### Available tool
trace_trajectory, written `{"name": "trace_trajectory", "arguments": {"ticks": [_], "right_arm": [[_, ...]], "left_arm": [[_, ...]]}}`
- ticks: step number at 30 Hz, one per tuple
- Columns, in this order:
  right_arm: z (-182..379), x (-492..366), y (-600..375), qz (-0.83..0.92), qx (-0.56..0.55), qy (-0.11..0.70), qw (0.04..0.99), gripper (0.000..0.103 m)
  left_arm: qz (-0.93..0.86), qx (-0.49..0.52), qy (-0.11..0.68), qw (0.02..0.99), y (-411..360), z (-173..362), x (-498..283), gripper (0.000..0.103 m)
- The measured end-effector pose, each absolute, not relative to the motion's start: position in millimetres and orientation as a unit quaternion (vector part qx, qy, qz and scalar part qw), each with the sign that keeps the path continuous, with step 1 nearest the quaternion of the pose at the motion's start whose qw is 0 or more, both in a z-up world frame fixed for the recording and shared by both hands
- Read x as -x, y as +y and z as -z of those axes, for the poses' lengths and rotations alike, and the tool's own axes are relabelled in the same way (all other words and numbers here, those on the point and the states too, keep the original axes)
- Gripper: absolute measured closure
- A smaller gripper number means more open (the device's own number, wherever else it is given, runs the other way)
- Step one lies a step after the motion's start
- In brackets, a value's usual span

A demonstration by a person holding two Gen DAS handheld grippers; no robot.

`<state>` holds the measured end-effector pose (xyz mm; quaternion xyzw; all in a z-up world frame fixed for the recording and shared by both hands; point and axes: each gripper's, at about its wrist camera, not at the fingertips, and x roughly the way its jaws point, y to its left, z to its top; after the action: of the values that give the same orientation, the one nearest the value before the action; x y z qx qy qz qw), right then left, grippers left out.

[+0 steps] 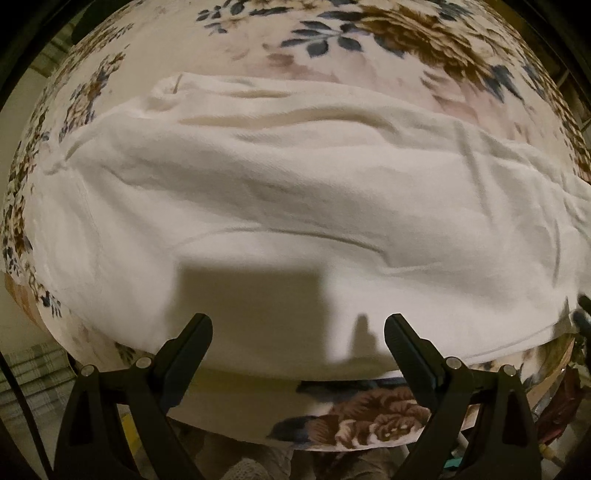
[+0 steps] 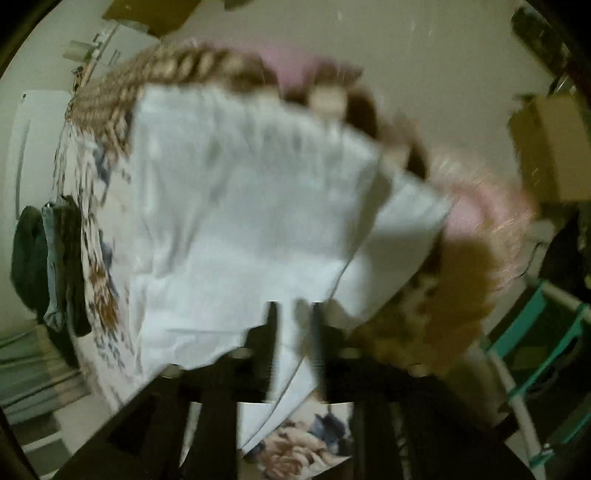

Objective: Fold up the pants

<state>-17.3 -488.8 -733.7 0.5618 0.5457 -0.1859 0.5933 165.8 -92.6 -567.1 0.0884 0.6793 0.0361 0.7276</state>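
Note:
White pants (image 1: 280, 206) lie spread and wrinkled across a floral bedspread (image 1: 399, 33). My left gripper (image 1: 298, 328) is open and empty, hovering over the near edge of the pants. In the blurred right wrist view the pants (image 2: 236, 221) hang from my right gripper (image 2: 293, 314), whose fingers are close together with white cloth pinched between them. The bedspread shows there too (image 2: 99, 288).
Dark clothes (image 2: 44, 266) hang at the left of the bed. A teal and white rack (image 2: 535, 332) stands at the right. A pink fluffy item (image 2: 484, 206) and a checked blanket (image 2: 173, 66) lie at the far end. A cardboard box (image 2: 554, 144) sits by the wall.

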Motion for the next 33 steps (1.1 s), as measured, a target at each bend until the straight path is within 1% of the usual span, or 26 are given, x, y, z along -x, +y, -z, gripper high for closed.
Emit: {"name": "trace_trajectory", "arguments": {"ticks": [2,4,5,6,10,13,14,16,17,18,19,21,22,24,25,28,30,33], "right_arm": [[753.2,18.7,-487.8,0.197,-0.565,0.555,0.578,0.065],[763.9,23.7,-491.7,0.212,-0.588,0.541,0.562,0.065],[761.3,25.2,-492.7,0.219,-0.593,0.529,0.566,0.069],[754.8,26.4,-492.5,0.226,-0.586,0.519,0.580,0.091],[722.6,27.9,-482.1,0.229,-0.548,0.506,0.626,0.093],[693.0,50.1,-477.7,0.240,-0.530,0.496,0.644,0.093],[691.0,56.0,-476.3,0.242,-0.522,0.502,0.646,0.093],[708.8,46.0,-472.4,0.240,-0.502,0.537,0.634,0.089],[726.4,42.1,-471.9,0.232,-0.493,0.582,0.604,0.083],[735.9,36.3,-467.8,0.223,-0.494,0.607,0.581,0.079],[737.5,26.7,-462.4,0.223,-0.492,0.615,0.574,0.075],[709.6,24.9,-460.1,0.232,-0.457,0.623,0.591,0.057],[685.3,20.1,-454.2,0.234,-0.426,0.624,0.612,0.054],[638.3,1.6,-428.9,0.197,-0.378,0.623,0.656,0.038],[627.9,-11.4,-413.5,0.165,-0.371,0.627,0.665,0.035],[606.7,-79.5,-325.1,-0.011,-0.328,0.677,0.659,0.035],[600.0,-132.2,-254.5,-0.131,-0.314,0.682,0.647,0.035],[604.0,-201.8,-149.4,-0.244,-0.239,0.696,0.632,0.035]], "left_arm": [[-0.035,-0.088,0.681,0.727,-93.8,570.5,-162.5,0.008],[-0.034,-0.092,0.679,0.727,-92.0,572.2,-163.1,0.008],[-0.033,-0.092,0.680,0.727,-93.2,572.7,-160.6,0.008],[-0.034,-0.092,0.680,0.727,-91.8,573.3,-159.6,0.008],[-0.033,-0.085,0.680,0.728,-86.4,572.3,-156.6,0.008],[-0.032,-0.085,0.676,0.731,-87.7,567.3,-151.3,0.008],[-0.032,-0.085,0.677,0.731,-86.6,565.4,-150.4,0.008],[-0.034,-0.082,0.680,0.728,-81.8,566.1,-148.3,0.008],[-0.036,-0.079,0.681,0.727,-80.0,566.4,-148.9,0.008],[-0.037,-0.077,0.681,0.728,-77.6,565.1,-150.9,0.008],[-0.040,-0.075,0.679,0.729,-77.6,557.7,-159.8,0.008],[-0.044,-0.070,0.673,0.735,-64.8,548.7,-165.0,0.008],[-0.048,-0.065,0.665,0.742,-56.9,542.5,-167.3,0.008],[-0.063,-0.056,0.653,0.752,-34.1,529.9,-171.7,0.008],[-0.074,-0.048,0.648,0.757,-17.6,523.1,-174.0,0.008],[-0.109,-0.032,0.637,0.762,24.1,515.1,-186.6,0.008],[-0.136,-0.026,0.630,0.764,57.6,517.2,-189.3,0.008],[-0.175,-0.016,0.629,0.757,109.3,533.2,-202.7,0.008]]}}
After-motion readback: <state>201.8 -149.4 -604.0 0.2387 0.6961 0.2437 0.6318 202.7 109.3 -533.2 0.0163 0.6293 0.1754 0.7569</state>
